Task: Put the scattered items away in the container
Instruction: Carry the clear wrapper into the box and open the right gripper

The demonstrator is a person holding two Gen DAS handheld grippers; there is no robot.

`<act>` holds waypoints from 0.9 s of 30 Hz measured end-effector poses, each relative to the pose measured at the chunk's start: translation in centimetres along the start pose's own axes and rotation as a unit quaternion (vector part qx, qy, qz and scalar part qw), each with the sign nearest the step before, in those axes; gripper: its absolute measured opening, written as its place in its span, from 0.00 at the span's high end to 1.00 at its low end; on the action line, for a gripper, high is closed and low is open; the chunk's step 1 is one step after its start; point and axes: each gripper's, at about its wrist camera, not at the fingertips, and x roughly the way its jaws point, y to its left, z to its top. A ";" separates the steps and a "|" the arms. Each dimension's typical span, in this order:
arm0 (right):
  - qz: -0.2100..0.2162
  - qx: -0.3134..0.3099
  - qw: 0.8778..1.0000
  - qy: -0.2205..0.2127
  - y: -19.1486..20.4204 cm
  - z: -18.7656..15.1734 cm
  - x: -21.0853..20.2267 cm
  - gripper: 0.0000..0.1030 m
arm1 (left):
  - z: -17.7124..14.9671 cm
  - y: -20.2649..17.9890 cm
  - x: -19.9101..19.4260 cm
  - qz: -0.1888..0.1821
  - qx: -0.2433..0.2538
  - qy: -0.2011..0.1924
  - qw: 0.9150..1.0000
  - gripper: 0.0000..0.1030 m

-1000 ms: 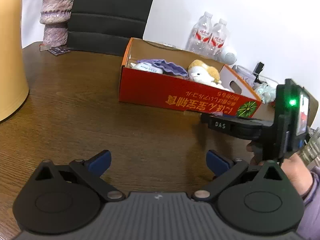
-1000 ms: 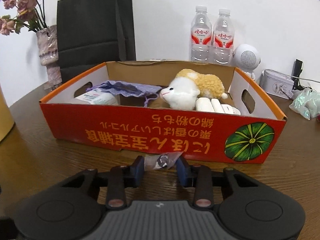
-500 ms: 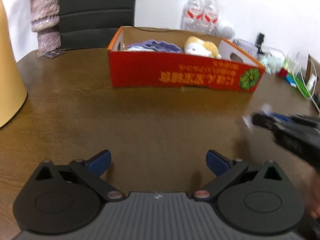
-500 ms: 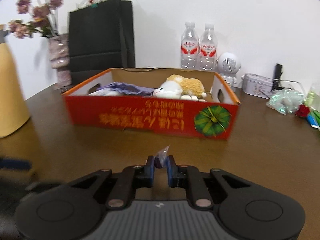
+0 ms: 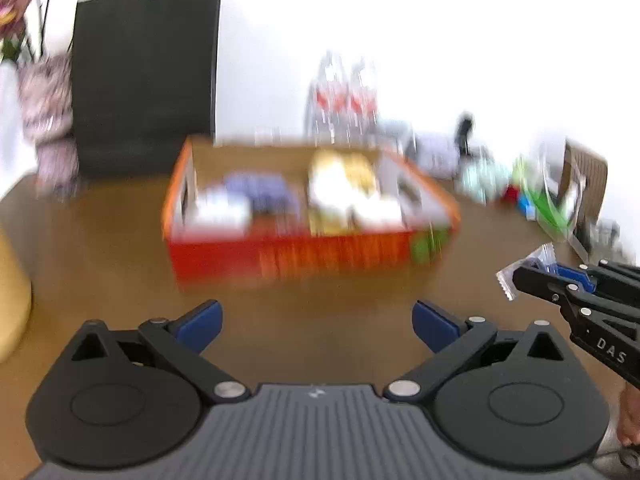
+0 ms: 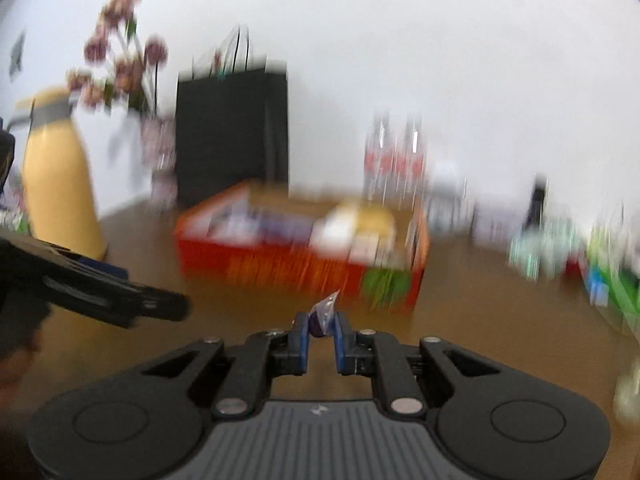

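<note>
- Plain white wall behind, brightly lit, washed out toward the top.
- Brown wooden table filling the lower ground, grain lost in heavy blur.
- Black paper bag upright against the wall at the table's far edge, thin handles showing above.
- Mottled vase just left of the bag, pinkish flowers above it.
- Tall yellow flask with a grey band, far left.
- Two clear water bottles with red labels near the wall.
- Smeared clutter at right, too blurred to name.
</note>
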 end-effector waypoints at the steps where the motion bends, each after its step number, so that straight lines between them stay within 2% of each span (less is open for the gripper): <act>1: -0.002 0.005 1.000 -0.002 -1.0 1.9 1.3 0.89 | 2.7 1.0 1.6 -0.011 -0.005 0.023 1.000 0.00; 4: 0.028 0.045 0.998 0.043 -3.9 8.1 7.0 0.89 | 8.7 3.8 7.5 -0.013 -0.058 0.103 0.993 0.00; 7: 0.077 0.106 0.983 0.130 -5.8 12.5 14.4 0.89 | 12.0 5.1 13.3 0.021 -0.083 0.165 0.983 0.00; 10: 0.094 0.128 0.962 0.224 -6.0 13.2 21.3 0.88 | 13.3 5.3 17.0 0.074 -0.079 0.190 0.976 0.00; 12: 0.094 0.129 0.948 0.276 -5.5 12.3 24.9 0.88 | 13.4 5.6 18.1 0.085 -0.078 0.202 0.973 0.00; 14: 0.071 0.132 0.938 0.314 -5.4 11.2 27.5 0.81 | 13.5 5.6 18.6 0.087 -0.075 0.211 0.971 0.00; 15: 0.060 0.132 0.934 0.326 -5.3 10.7 28.3 0.77 | 13.4 5.5 18.6 0.090 -0.070 0.216 0.970 0.00; 17: 0.054 0.129 0.930 0.341 -5.6 10.3 29.4 0.56 | 13.3 5.3 18.8 0.100 -0.055 0.232 0.966 0.00; 18: 0.046 0.131 0.930 0.339 -5.8 10.3 29.5 0.49 | 13.2 5.2 19.1 0.105 -0.050 0.242 0.963 0.00; 20: 0.029 0.136 0.933 0.333 -6.2 11.0 28.9 0.27 | 13.0 5.1 18.6 0.110 -0.050 0.250 0.961 0.00; 23: 0.026 0.130 0.935 0.329 -6.4 12.1 27.0 0.15 | 13.0 4.9 17.2 0.117 -0.052 0.249 0.960 0.00; 27: 0.016 0.117 0.933 0.339 -6.5 12.9 24.2 0.14 | 13.2 4.2 14.8 0.119 -0.058 0.242 0.961 0.00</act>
